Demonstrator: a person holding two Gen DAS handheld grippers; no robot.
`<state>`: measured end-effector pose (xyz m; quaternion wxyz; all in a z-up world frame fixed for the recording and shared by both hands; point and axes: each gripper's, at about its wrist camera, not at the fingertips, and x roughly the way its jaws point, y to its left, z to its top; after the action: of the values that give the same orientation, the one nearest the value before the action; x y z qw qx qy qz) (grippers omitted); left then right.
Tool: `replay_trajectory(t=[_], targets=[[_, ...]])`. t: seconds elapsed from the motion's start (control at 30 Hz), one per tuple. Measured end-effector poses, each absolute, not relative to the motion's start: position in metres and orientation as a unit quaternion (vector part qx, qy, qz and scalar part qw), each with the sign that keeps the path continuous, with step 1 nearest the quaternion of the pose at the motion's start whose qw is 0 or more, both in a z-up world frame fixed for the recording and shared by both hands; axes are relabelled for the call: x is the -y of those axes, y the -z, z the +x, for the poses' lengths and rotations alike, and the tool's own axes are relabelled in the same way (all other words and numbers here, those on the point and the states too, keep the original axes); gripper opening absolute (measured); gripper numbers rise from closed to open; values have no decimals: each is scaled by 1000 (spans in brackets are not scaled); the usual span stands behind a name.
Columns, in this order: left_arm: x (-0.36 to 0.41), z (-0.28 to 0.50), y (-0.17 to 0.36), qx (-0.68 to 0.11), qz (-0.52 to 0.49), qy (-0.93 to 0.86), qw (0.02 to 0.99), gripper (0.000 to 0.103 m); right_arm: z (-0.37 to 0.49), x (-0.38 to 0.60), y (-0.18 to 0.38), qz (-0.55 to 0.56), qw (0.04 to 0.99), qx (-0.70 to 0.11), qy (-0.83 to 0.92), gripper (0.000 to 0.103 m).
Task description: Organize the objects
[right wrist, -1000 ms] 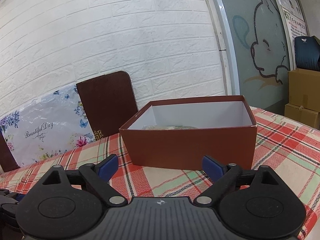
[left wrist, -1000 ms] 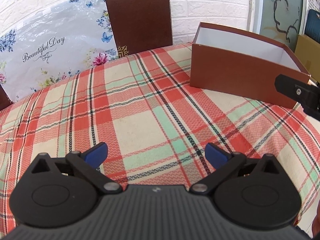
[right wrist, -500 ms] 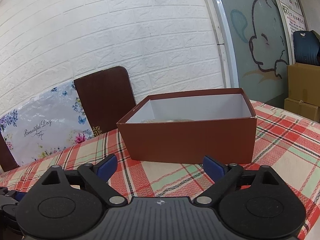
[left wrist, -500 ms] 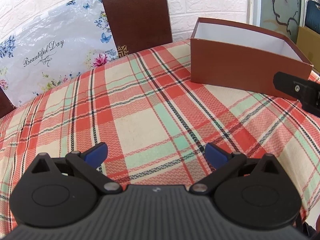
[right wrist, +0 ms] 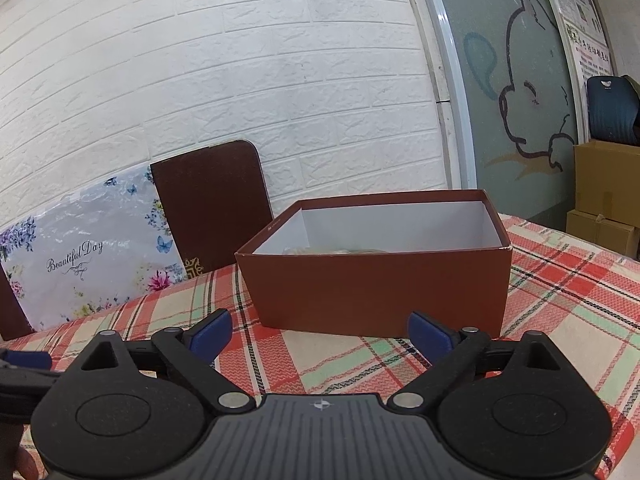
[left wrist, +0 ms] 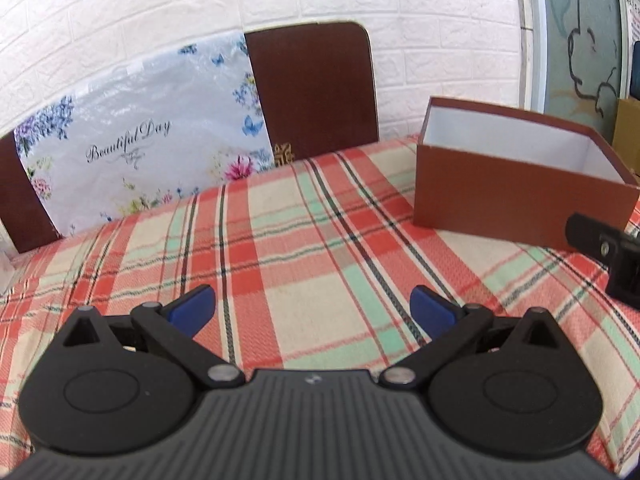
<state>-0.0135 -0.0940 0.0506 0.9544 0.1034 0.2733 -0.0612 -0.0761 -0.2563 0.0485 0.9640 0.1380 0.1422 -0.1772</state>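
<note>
An open brown cardboard box (right wrist: 380,292) with a white inside stands on the plaid tablecloth (left wrist: 304,248). Something pale lies low inside it, mostly hidden by the front wall. In the left wrist view the box (left wrist: 516,196) is at the far right. My right gripper (right wrist: 319,334) is open and empty, just in front of the box. My left gripper (left wrist: 312,310) is open and empty over bare cloth, left of the box. Part of the right gripper (left wrist: 608,256) shows at the left view's right edge.
A brown chair back (left wrist: 316,88) and a floral plastic bag (left wrist: 136,136) reading "Beautiful Day" stand behind the table against a white brick wall. Cardboard cartons (right wrist: 608,196) are stacked at the far right beyond the table edge.
Both grippers have tilted up and drawn back a little, so more wall shows. Both stay open and empty. The box has not moved.
</note>
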Motion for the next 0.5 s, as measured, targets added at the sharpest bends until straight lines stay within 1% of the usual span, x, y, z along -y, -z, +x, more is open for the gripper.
replay_trajectory(t=[0.2,0.5], targets=[[99,-11,-58,-278,120,67,951,103,-78,256,-49,140,963,-140,182,95],[99,-11,-57,-303,110,87,943,103,-77,261,-49,137,964,-140,180,95]])
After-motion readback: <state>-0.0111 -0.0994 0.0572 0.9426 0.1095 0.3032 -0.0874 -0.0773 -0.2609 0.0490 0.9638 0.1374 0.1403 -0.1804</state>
